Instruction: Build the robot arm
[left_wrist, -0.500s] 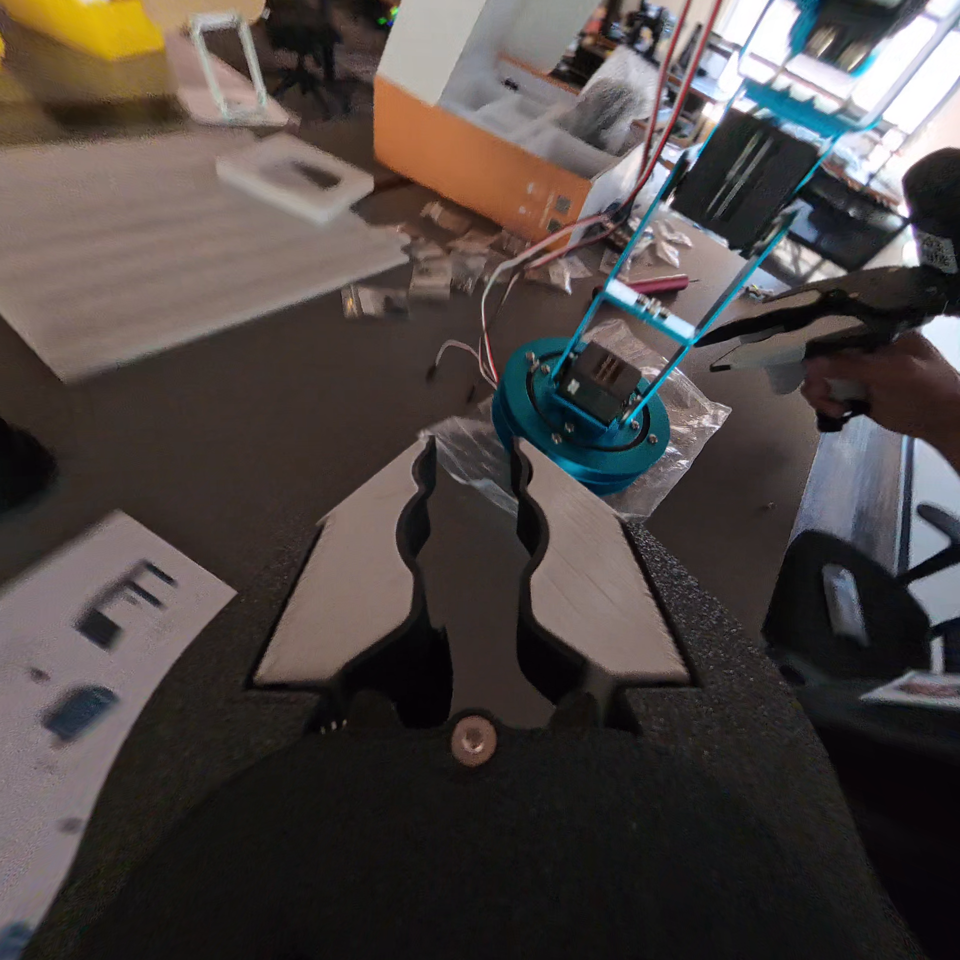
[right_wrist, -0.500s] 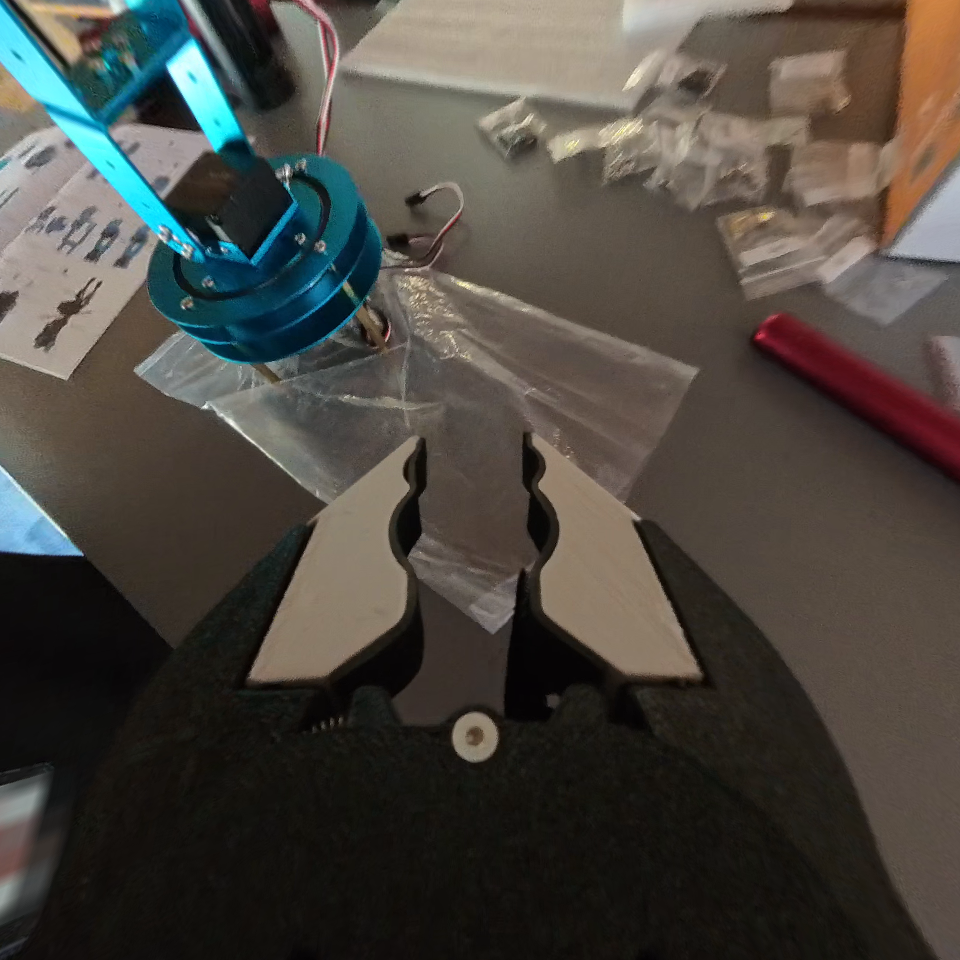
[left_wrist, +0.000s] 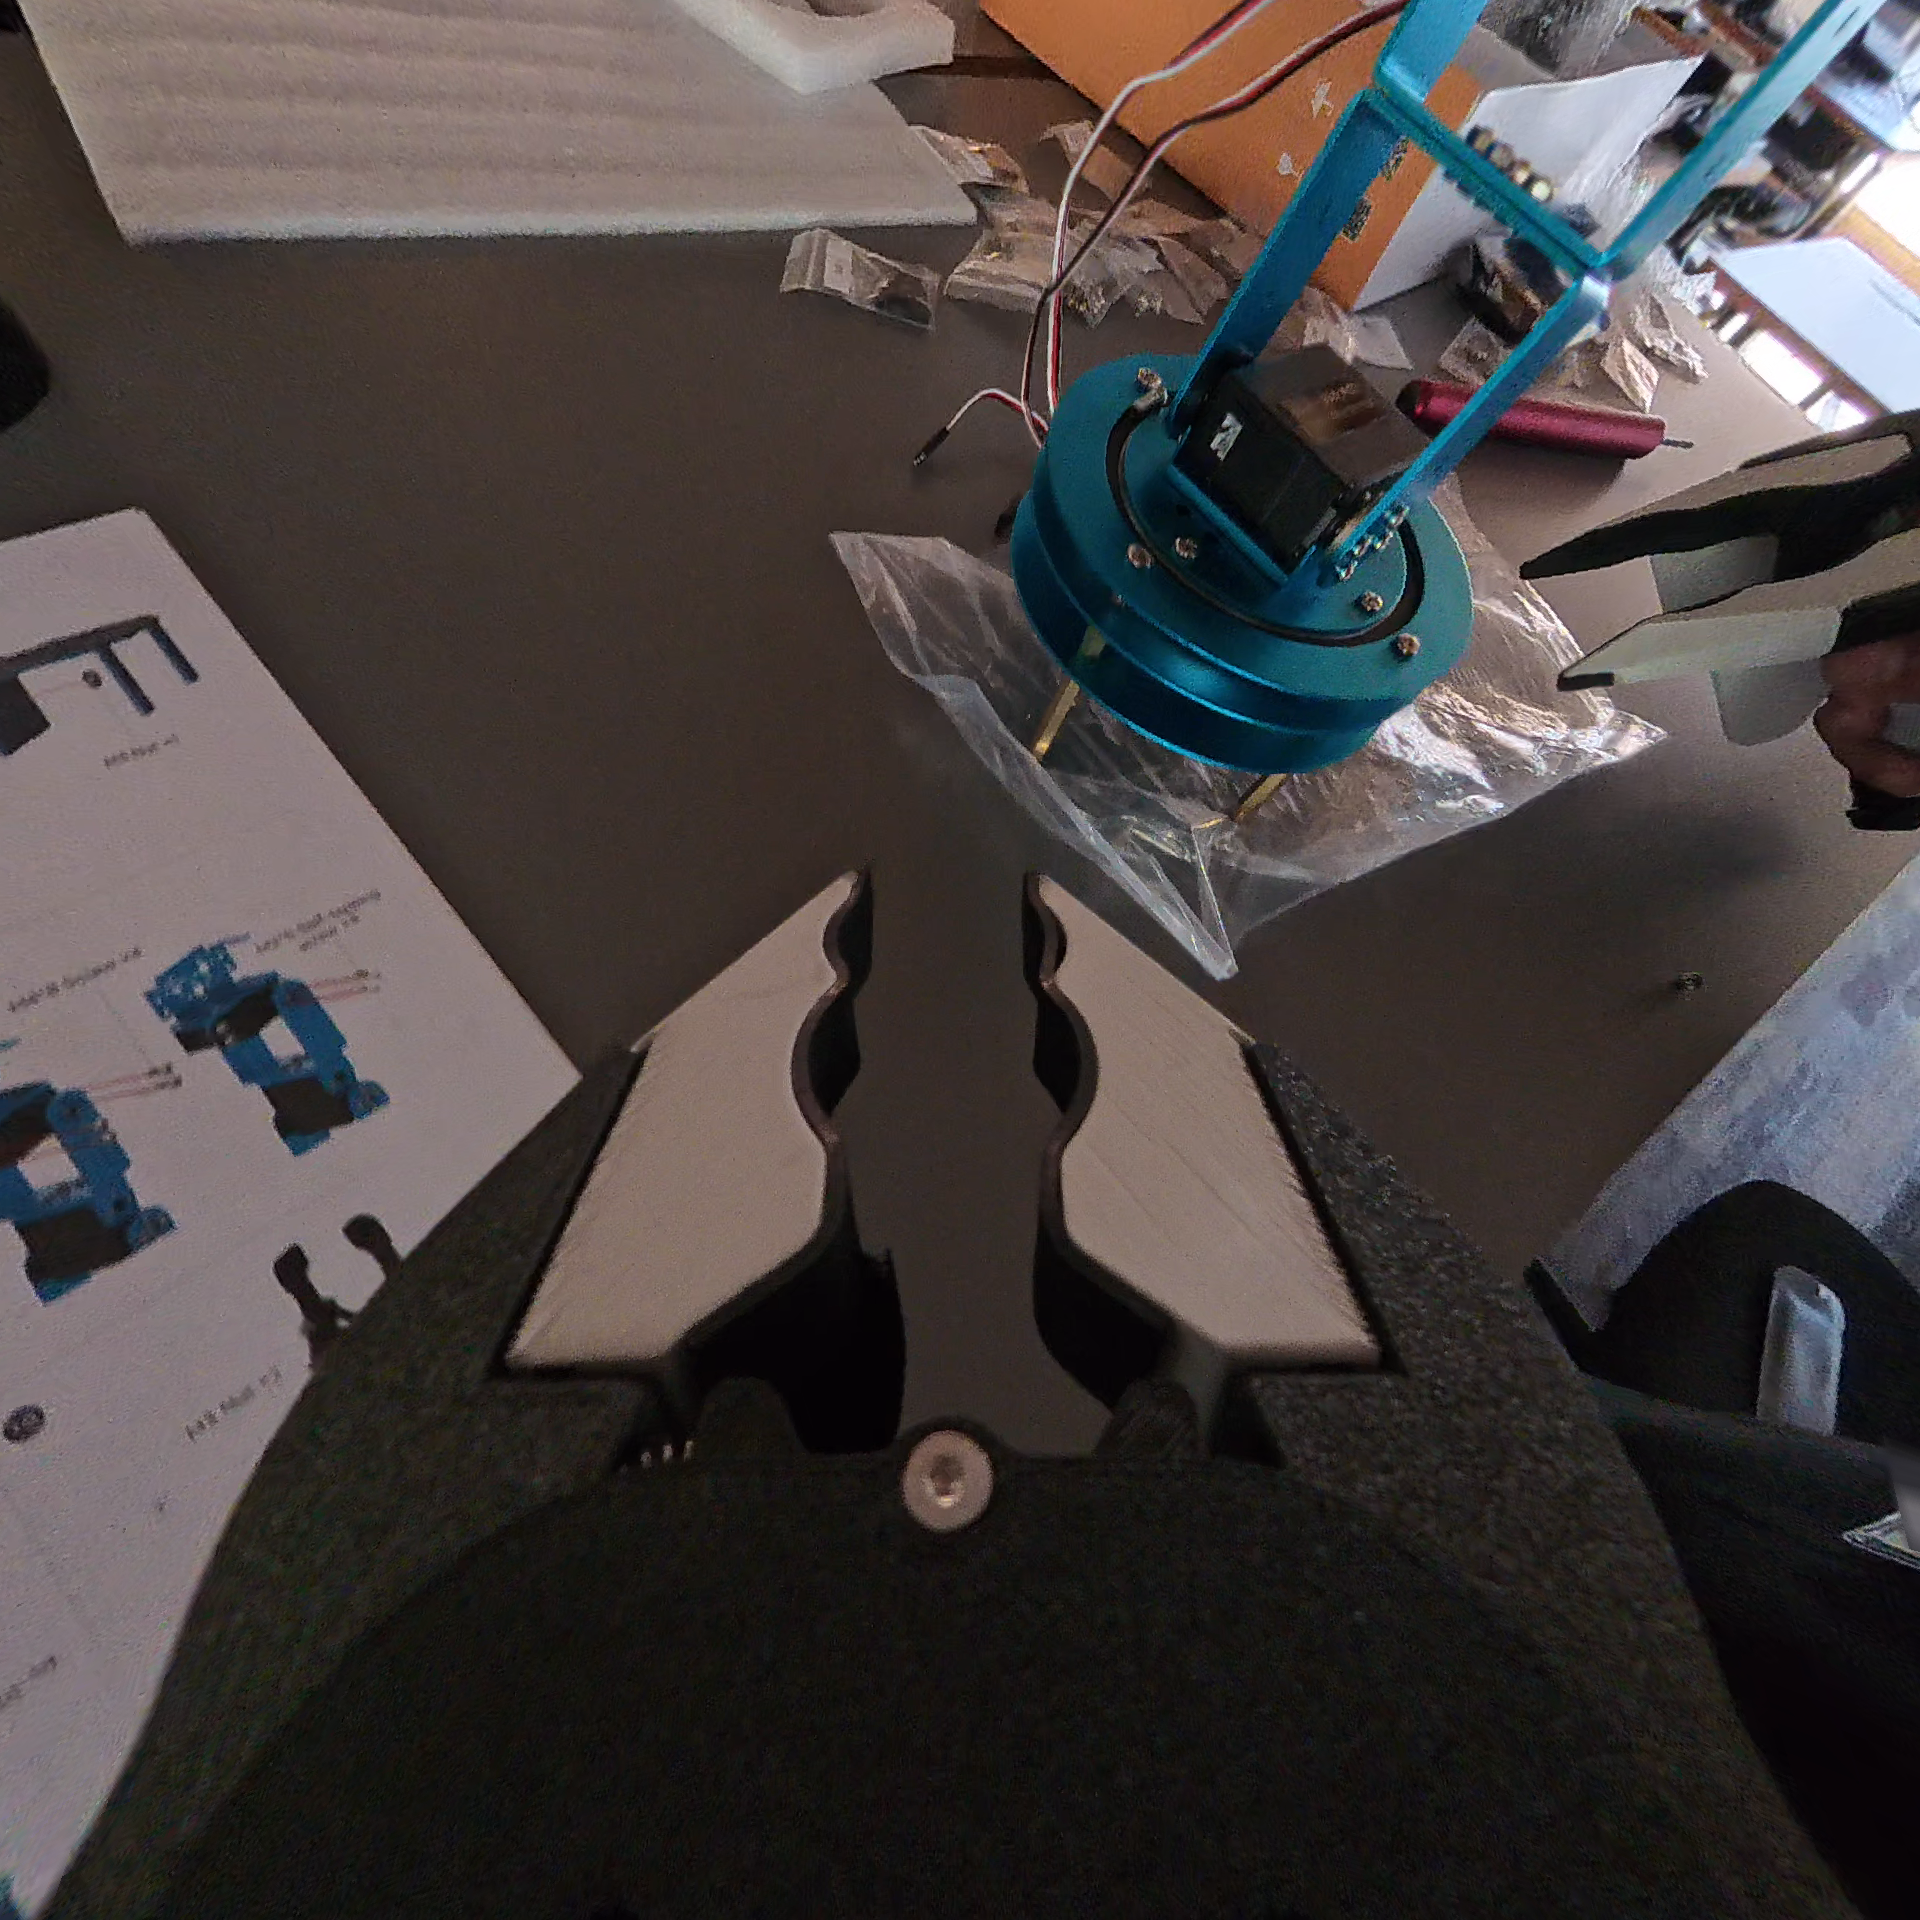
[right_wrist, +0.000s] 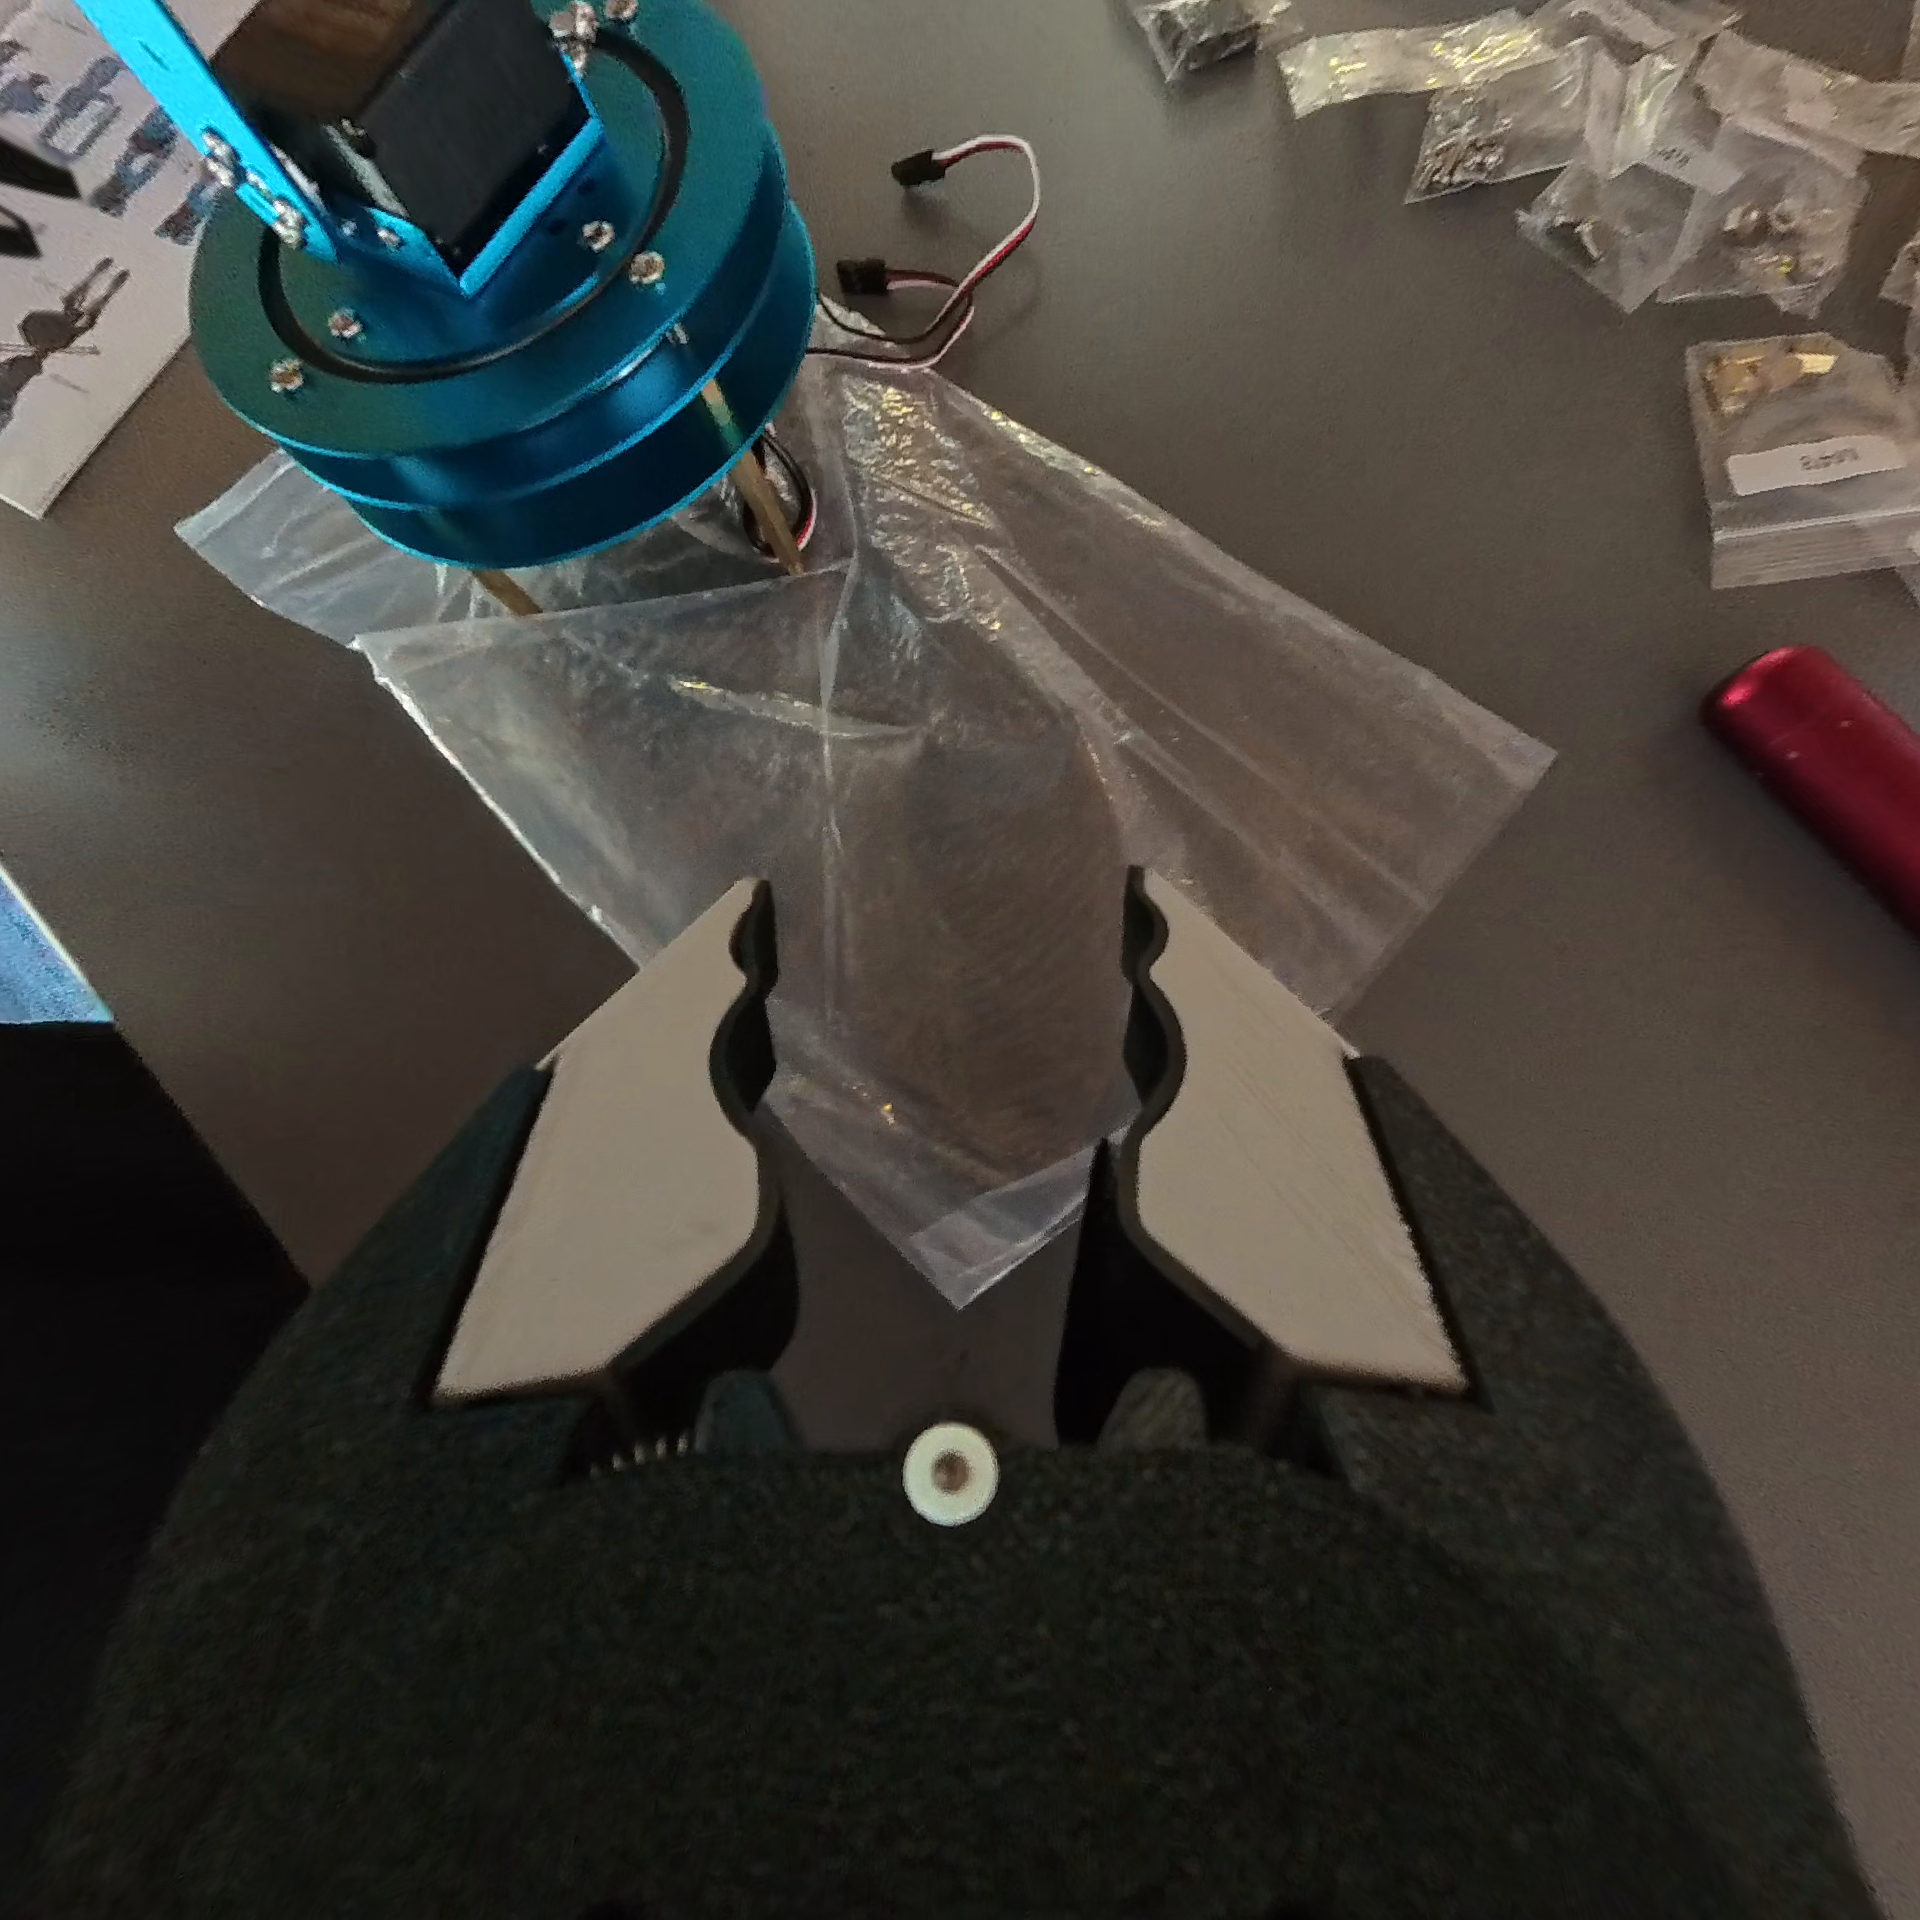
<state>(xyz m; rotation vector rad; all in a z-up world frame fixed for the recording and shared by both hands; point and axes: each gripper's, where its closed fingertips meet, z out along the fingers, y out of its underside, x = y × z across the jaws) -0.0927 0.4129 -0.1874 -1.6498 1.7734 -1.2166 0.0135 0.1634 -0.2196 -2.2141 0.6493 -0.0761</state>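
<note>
Printed sheet, bag label: writing present.

Ahead of the left gripper bare table lies free; ahead-right a blue round base on a clear bag blocks the way. The bag spreads between the right gripper's parted fingers, the base ahead-left.

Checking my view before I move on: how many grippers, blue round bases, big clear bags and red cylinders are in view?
Grippers: 2, left gripper, right gripper
Blue round base: 1
Big clear bag: 1
Red cylinder: 1
Total: 5
</note>
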